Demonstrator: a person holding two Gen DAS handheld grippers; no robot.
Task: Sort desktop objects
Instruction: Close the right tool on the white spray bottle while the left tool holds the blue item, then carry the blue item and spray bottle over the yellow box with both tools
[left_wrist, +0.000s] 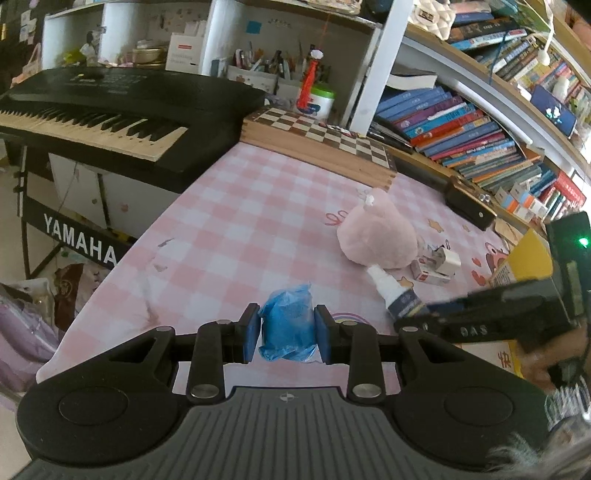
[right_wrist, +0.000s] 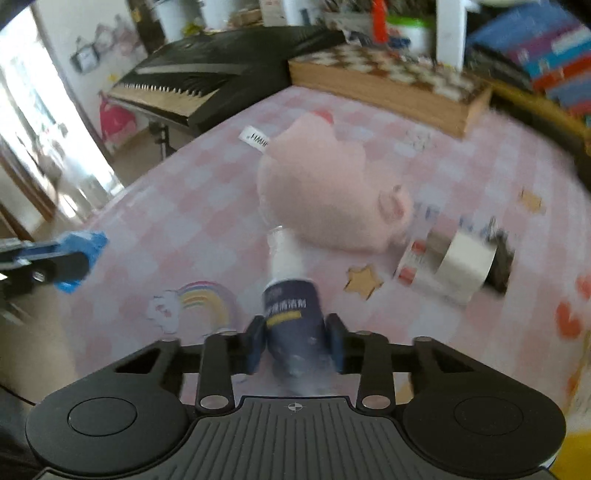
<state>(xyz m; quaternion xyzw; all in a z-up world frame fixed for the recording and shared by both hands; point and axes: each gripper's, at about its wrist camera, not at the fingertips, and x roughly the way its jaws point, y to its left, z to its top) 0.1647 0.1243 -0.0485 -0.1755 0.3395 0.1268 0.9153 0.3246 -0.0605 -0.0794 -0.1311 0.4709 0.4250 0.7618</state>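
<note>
Pink-and-white checked table; pale pink plush toy; blue crinkled bag; navy, white-capped spray bottle; brown-and-cream chessboard.

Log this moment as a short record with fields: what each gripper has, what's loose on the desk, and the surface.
left gripper: shut on a blue plastic-wrapped bundle
right gripper: jaws on either side of the dark blue spray bottle, which points its white nozzle toward the plush
loose on desk: pink plush toy; white charger plug on a small red-and-white box
surface: pink checked tablecloth
behind: wooden chessboard
</note>
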